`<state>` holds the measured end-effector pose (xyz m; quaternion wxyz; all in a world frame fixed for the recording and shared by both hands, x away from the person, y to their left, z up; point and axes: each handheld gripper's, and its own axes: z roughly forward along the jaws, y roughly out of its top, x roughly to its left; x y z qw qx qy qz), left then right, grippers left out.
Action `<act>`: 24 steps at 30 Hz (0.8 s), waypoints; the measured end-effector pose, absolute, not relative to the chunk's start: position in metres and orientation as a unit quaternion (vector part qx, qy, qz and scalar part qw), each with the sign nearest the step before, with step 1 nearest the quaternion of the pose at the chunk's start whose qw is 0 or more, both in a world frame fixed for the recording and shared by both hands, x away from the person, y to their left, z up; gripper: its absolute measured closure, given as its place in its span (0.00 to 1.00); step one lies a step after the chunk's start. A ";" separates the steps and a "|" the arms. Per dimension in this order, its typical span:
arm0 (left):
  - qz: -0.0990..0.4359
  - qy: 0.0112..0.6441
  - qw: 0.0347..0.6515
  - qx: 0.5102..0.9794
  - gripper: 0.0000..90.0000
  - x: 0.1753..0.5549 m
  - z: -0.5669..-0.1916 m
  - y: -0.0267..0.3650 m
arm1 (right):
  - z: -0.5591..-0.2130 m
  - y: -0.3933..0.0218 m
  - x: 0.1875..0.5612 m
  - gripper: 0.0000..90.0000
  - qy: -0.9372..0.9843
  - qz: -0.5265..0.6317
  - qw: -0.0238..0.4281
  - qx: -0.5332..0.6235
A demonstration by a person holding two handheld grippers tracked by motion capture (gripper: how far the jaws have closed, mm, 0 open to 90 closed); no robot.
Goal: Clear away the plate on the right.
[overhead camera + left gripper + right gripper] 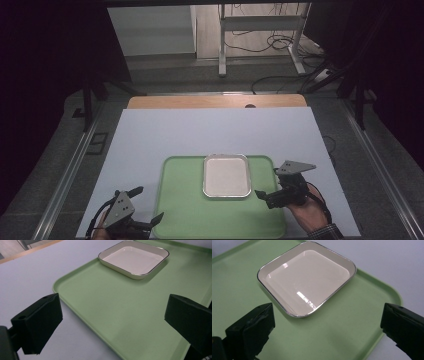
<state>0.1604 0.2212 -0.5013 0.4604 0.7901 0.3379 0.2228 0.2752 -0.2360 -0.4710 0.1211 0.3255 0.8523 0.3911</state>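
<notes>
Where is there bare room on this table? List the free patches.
The near half of the tray, between the dish and the tray's front rim, is bare. So is the mat between the tray's far rim and the wooden strip, and left of the tray. Tightest: the right side, where the right gripper sits by the dish.

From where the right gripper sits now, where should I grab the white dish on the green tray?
Pinch the raised rim of the white dish at its near right corner, approaching from the right gripper side. The dish lies flat on the green tray, too wide to span, so only the thin upturned lip offers a hold. Jaws are open and close already.
</notes>
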 end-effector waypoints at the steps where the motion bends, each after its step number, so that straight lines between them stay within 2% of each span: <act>1: 0.223 0.338 0.461 0.790 0.01 0.160 -0.501 0.221 | -0.471 -0.237 0.275 0.00 0.852 0.392 0.122 0.325; 24: 0.224 0.338 0.459 0.791 0.01 0.160 -0.501 0.221 | -0.470 -0.271 0.260 0.00 0.830 0.402 0.159 0.352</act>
